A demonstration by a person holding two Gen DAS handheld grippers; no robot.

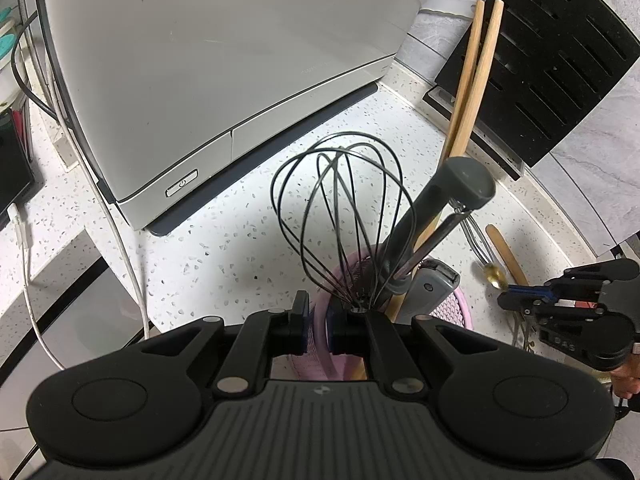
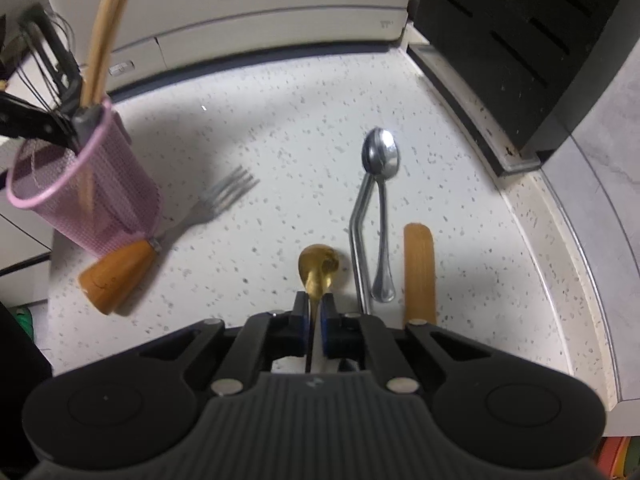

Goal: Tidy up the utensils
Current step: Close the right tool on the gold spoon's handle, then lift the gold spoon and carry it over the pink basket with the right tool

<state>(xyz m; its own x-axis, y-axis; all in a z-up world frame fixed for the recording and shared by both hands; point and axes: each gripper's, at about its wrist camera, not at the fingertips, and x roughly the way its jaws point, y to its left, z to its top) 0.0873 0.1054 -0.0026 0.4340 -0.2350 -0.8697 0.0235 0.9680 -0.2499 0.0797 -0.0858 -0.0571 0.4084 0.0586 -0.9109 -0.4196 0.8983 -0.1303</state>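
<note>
**Gold spoon gripped, next stop the pink cup**

The right gripper (image 2: 315,305) has its jaws closed on the neck of the gold spoon (image 2: 319,267), whose bowl lies on the speckled counter (image 2: 280,160) just ahead of the fingertips. To do this step well, I would lift it straight up before swinging left, since a bent steel handle (image 2: 357,240) lies just beside it. Then lower it handle-first into a gap in the cup. The left gripper (image 1: 317,312) is shut on the near rim of the pink cup (image 1: 456,304), steadying it.

Loose on the counter, near to far: one gold spoon, one flat wooden stick (image 2: 419,268), one wooden-handled fork (image 2: 192,216), two steel spoons (image 2: 381,156) overlapping. In the cup: one black whisk (image 1: 340,208), one grey-handled tool (image 1: 436,208), two long wooden sticks (image 1: 480,68), plus some partly hidden pieces.
</note>
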